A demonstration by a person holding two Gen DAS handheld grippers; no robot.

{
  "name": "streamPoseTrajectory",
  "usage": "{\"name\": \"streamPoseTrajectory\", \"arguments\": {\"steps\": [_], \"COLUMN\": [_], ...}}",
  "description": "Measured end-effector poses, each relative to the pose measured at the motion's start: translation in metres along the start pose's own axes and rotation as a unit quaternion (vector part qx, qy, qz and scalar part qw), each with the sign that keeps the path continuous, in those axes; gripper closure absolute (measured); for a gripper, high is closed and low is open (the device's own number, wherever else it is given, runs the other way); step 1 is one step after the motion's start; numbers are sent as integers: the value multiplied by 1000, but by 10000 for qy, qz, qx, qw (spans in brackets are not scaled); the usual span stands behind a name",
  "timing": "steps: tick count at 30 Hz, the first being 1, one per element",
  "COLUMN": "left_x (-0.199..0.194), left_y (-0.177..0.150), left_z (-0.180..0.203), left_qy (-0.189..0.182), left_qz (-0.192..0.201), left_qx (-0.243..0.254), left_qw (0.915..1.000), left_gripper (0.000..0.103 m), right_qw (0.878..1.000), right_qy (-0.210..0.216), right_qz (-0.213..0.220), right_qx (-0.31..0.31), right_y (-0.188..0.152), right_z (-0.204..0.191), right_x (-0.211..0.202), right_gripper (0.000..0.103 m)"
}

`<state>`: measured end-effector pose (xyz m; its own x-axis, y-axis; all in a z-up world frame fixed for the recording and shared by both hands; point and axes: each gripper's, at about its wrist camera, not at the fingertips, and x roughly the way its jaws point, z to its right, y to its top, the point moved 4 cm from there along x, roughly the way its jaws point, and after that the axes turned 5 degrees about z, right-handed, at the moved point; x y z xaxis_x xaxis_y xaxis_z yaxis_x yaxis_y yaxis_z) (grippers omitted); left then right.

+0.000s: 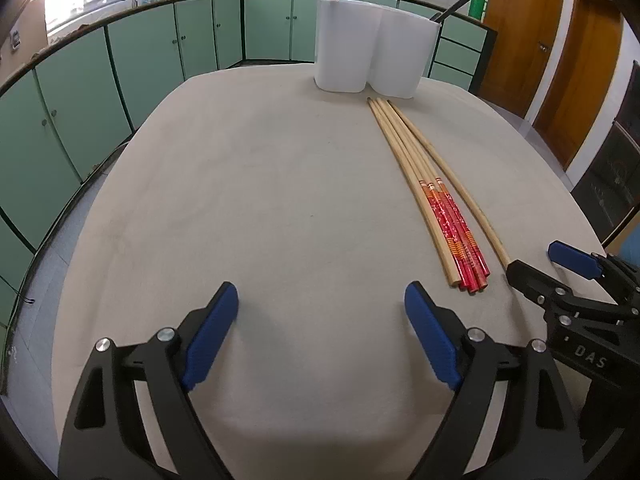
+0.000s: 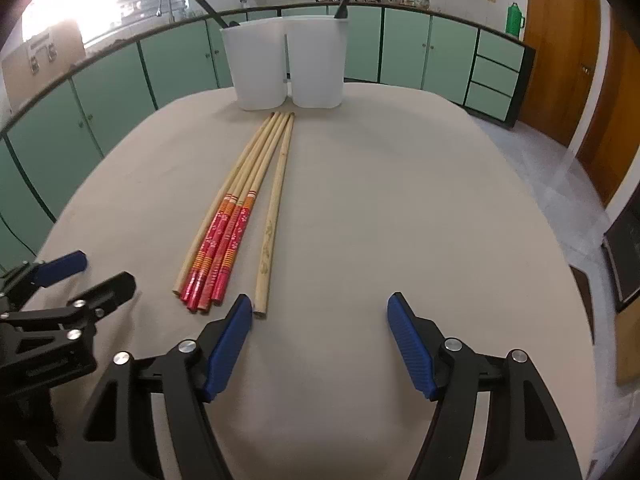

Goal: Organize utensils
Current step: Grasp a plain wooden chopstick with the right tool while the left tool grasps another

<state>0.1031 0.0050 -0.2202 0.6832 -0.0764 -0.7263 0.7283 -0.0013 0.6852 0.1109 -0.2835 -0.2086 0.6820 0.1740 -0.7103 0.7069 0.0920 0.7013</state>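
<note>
Several wooden chopsticks (image 1: 424, 184) lie side by side on the table, some with red patterned ends (image 1: 460, 236); they also show in the right wrist view (image 2: 240, 196). One plain chopstick (image 2: 276, 216) lies slightly apart to the right. A white two-compartment holder (image 1: 368, 48) stands at the far edge, also seen in the right wrist view (image 2: 286, 68), with a black chopstick in each compartment. My left gripper (image 1: 320, 320) is open and empty, left of the chopsticks. My right gripper (image 2: 320, 328) is open and empty, its left fingertip (image 2: 240, 316) just by the plain chopstick's near end.
The table (image 1: 260, 184) has a beige cloth. Green kitchen cabinets (image 1: 80, 92) run behind and to the left. Wooden doors (image 1: 560, 52) stand at the right. The right gripper shows in the left wrist view (image 1: 552, 268); the left gripper shows in the right wrist view (image 2: 80, 276).
</note>
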Motion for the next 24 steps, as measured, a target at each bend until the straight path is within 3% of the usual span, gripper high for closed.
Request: {"name": "streamPoseTrajectory", "arguments": {"steps": [6, 11, 12, 24], "left_x": [0, 1, 1, 5], "left_y": [0, 1, 1, 5], "left_z": [-1, 0, 1, 27], "left_qy": [1, 10, 1, -207], "left_qz": [10, 2, -2, 35], "left_qx": [-37, 6, 13, 162], "left_qw": [10000, 10000, 10000, 9996], "left_gripper": [20, 20, 20, 20], "right_qw": [9998, 9991, 9990, 9999], "right_qy": [89, 244, 268, 41], "right_qz": [28, 52, 54, 119], "right_qx": [-180, -332, -347, -77], "right_y": [0, 3, 3, 4], "right_z": [-14, -23, -24, 1], "right_x": [4, 7, 7, 5], "right_gripper": [51, 91, 94, 96]}}
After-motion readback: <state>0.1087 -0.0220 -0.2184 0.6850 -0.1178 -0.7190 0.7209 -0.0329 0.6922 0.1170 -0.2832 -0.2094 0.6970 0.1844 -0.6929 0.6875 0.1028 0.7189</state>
